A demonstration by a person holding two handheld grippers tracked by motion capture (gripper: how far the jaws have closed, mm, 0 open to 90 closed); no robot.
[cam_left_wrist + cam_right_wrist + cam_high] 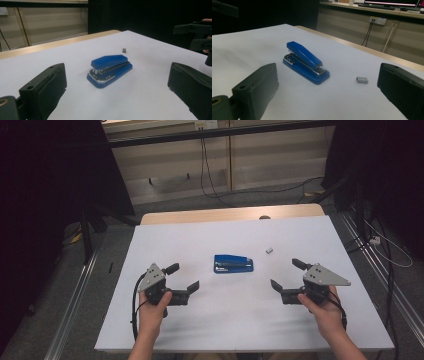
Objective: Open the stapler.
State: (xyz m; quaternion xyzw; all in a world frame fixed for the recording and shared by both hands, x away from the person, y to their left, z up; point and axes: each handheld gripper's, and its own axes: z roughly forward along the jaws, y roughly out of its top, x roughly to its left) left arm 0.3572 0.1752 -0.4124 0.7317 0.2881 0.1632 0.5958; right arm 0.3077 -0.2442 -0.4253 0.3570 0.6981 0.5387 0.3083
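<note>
Now | left gripper wide, empty | right gripper wide, empty | blue stapler between, untouched

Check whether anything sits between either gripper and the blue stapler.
Nothing visible does. Bare white table lies between the stapler and both the left gripper and right gripper. The small staple block sits off to the side, beyond the stapler.

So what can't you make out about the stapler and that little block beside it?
- Stapler: whether it holds staples; the closed blue top covers the magazine in both gripper views.
- Small grey block: too small in the high view to identify; probably a strip of staples.
</note>
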